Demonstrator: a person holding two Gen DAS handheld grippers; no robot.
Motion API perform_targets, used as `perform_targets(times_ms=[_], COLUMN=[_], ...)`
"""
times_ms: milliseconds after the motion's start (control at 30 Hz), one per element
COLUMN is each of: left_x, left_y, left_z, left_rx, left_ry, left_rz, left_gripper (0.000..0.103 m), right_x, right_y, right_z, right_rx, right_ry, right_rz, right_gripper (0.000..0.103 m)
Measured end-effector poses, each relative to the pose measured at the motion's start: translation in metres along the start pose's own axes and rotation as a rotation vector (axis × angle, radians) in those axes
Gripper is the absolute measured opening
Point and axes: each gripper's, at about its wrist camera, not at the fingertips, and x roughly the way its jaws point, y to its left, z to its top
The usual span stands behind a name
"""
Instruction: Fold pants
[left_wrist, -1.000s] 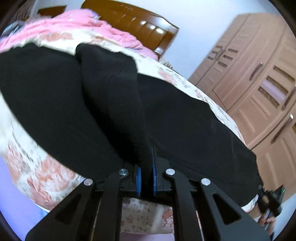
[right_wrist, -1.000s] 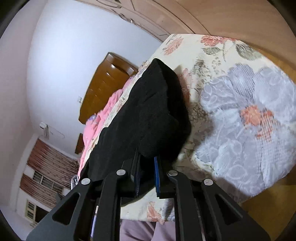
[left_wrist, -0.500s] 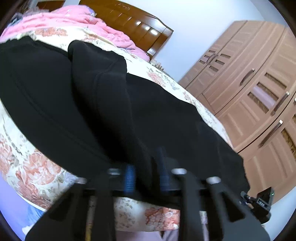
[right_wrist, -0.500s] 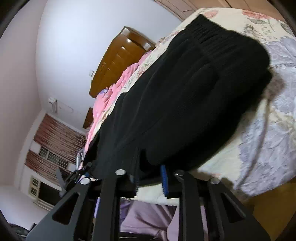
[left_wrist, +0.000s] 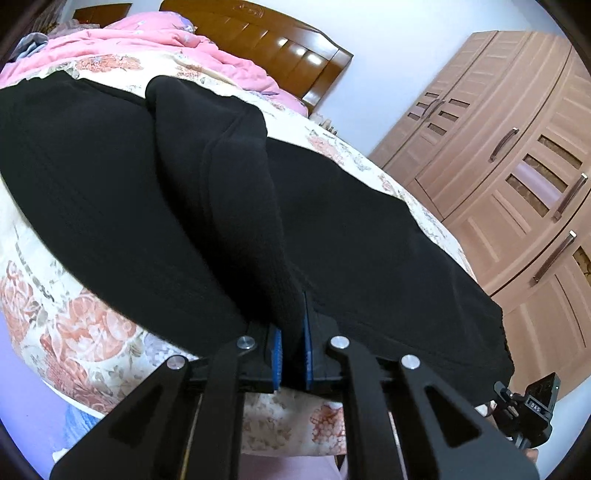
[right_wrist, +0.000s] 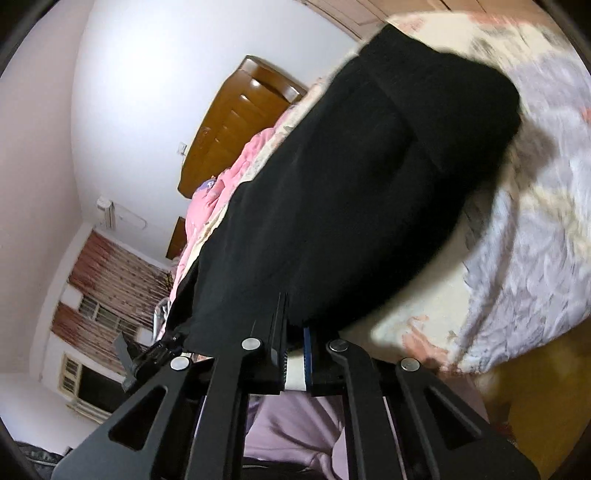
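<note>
Black pants (left_wrist: 147, 192) lie spread across the floral bedspread (left_wrist: 74, 325), with a raised fold running down their middle. My left gripper (left_wrist: 291, 332) is shut on the near end of that fold, black cloth pinched between its blue pads. In the right wrist view the pants (right_wrist: 351, 184) stretch away toward the headboard. My right gripper (right_wrist: 295, 325) sits at their near edge, its jaws closing with the black hem pressed between the pads. The right gripper's body (left_wrist: 532, 406) shows at the pants' right corner, and the left gripper's body (right_wrist: 147, 358) shows at their left corner.
A pink quilt (left_wrist: 147, 40) is bunched at the far end of the bed under the wooden headboard (left_wrist: 266, 33). A wooden wardrobe (left_wrist: 517, 147) stands to the right of the bed. The person's lilac clothing (right_wrist: 295, 424) is close behind the grippers. A barred window (right_wrist: 92, 314) is on the far left.
The right gripper slid along the bed's near edge, bringing much more of the pants into its view, and its jaws narrowed onto the hem. The left gripper stayed shut on the fold.
</note>
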Motion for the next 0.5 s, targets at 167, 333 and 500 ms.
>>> perform_targets(times_ms=[167, 333, 500], left_x=[0.003, -0.019, -0.077], left_y=[0.001, -0.006, -0.037], left_z=[-0.004, 0.003, 0.013], left_rx=[0.009, 0.046, 0.171], left_ry=[-0.007, -0.05, -0.327], left_rz=[0.016, 0.078, 0.251], left_gripper=[0.013, 0.09, 0.101], right_x=[0.005, -0.009, -0.047], right_y=[-0.01, 0.017, 0.05], right_z=[-0.004, 0.002, 0.012], right_rx=[0.038, -0.03, -0.248], right_ry=[0.013, 0.065, -0.091], right_rz=[0.002, -0.082, -0.3], right_gripper=[0.004, 0.031, 0.056])
